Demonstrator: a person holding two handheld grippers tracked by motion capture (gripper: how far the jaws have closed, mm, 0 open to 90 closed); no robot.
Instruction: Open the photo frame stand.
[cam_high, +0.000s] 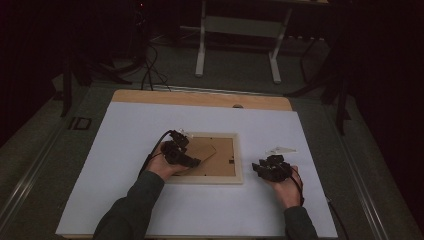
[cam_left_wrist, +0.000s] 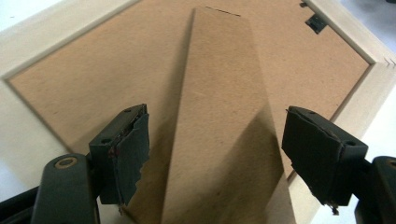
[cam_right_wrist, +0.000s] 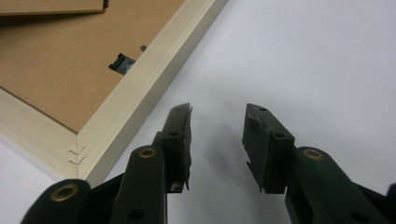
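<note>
A pale wooden picture frame (cam_high: 239, 161) lies face down on the white sheet, its brown backing board (cam_high: 222, 152) up. My left gripper (cam_high: 194, 161) hovers over the backing, open. In the left gripper view its pads (cam_left_wrist: 135, 140) stand on either side of the folded cardboard stand (cam_left_wrist: 219, 84), clear of it, with the left gripper (cam_left_wrist: 217, 114) centred above. A black turn clip (cam_left_wrist: 316, 22) sits near the frame rim (cam_left_wrist: 369, 84). My right gripper (cam_high: 262, 166) rests to the right of the frame. It is open (cam_right_wrist: 218, 112) over bare white sheet, beside the frame's corner (cam_right_wrist: 93, 149).
The white sheet (cam_high: 150, 200) covers a wooden table whose bare strip (cam_high: 200, 98) shows at the back. A second black clip (cam_right_wrist: 122, 63) lies on the backing near the right rim. Behind the table stand white desk legs (cam_high: 201, 50) and floor cables (cam_high: 150, 70).
</note>
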